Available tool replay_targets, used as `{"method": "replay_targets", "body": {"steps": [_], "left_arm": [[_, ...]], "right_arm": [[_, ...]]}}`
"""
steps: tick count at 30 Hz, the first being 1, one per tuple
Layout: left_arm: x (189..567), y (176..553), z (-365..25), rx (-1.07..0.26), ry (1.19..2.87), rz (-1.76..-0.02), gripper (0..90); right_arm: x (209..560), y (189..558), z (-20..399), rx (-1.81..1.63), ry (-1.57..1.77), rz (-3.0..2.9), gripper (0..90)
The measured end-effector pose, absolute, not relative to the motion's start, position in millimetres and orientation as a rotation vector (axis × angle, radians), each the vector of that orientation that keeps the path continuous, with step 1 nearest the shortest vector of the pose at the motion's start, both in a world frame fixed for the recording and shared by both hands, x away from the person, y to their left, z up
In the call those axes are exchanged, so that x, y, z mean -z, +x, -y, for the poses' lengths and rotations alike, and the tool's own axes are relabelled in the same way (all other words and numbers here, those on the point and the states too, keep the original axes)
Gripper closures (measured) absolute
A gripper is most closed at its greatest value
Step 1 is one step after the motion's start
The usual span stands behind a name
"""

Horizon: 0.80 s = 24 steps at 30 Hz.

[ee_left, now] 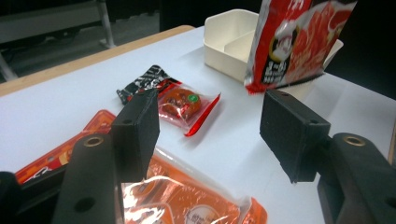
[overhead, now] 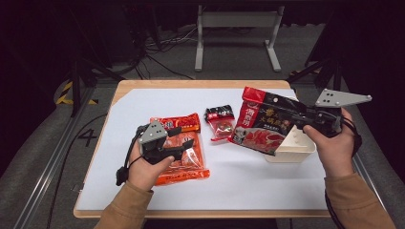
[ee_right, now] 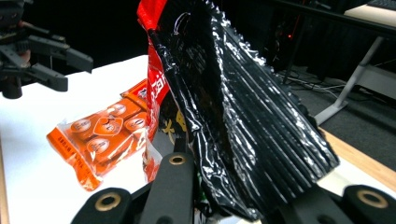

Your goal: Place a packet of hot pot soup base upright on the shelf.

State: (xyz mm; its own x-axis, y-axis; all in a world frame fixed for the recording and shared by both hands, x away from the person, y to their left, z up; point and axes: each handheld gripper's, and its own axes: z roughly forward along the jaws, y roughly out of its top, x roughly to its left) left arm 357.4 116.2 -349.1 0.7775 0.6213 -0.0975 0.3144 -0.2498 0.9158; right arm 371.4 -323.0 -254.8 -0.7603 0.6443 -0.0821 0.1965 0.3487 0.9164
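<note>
The white table cover [overhead: 267, 186] carried everything in play. The large red-and-black pouch [overhead: 265, 125] hung tilted above the white divided container [overhead: 295, 149] at the right side of the table, its lower corner lowest and its bottom edge just over the container's near wall. The right gripper [overhead: 308, 120] was clenched on the pouch's crimped end, the foil bunched between its jaws in the right gripper view [ee_right: 224, 116].

The step in hand was judged to be loading this pouch into the container. To do it well, the pouch should have been swung until its long side ran with the container's long side, then lowered with the bottom edge leading, and released only once the foil rested inside the walls (a stiff, glossy bag tends to spring back and ride over the rim).

The orange snack pack [overhead: 184, 153] lay flat at the left. The left gripper [overhead: 187, 139] hovered over it with jaws parted and nothing between them, so it was free to steady the container's near wall.

The small black-and-red sachet [overhead: 220, 122] lay between the two, well clear of the lowering path
</note>
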Motion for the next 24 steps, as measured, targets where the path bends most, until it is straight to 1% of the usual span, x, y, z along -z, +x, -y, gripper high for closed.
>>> {"method": "replay_targets", "body": {"steps": [10, 24], "left_arm": [[358.1, 363.8, -125.0, -0.331, 1.902, -0.746, 35.0], [361.8, 366.0, -130.8, -0.335, 1.920, -0.765, 30.4]], "right_arm": [[236.9, 380.2, 331.6, -1.382, 0.712, -2.153, 80.0], [214.8, 403.9, 350.3, -1.330, 0.693, -2.081, 80.0]]}}
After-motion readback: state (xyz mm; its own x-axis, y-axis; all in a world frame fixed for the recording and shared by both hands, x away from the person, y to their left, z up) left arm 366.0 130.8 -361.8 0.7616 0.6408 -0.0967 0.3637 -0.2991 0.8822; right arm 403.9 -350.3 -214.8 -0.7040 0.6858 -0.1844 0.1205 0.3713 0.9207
